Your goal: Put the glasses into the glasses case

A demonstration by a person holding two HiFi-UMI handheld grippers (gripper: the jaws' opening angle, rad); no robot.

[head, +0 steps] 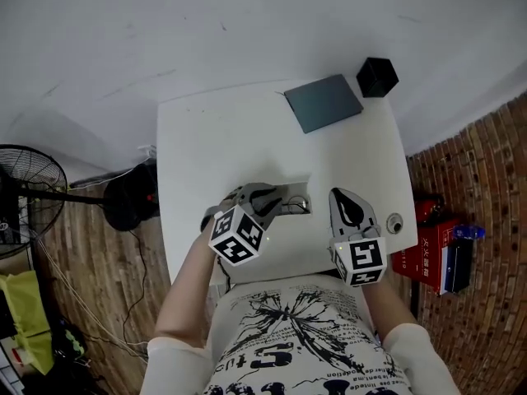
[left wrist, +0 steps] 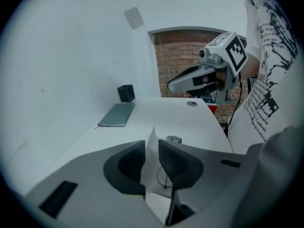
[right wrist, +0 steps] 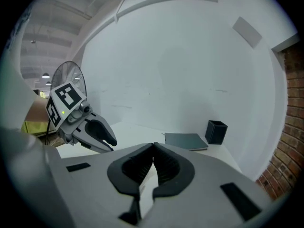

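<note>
Now, left gripper [head: 280, 202] jaws apart beside glasses [head: 296, 207]; right gripper [head: 338, 194] jaws together.

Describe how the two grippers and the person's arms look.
The left gripper and right gripper both have light grey shells and curved jaws lined with black ribbed pads. Each carries a white cube printed with black square markers. The person wears cream long sleeves and a white T-shirt with a black print.
</note>
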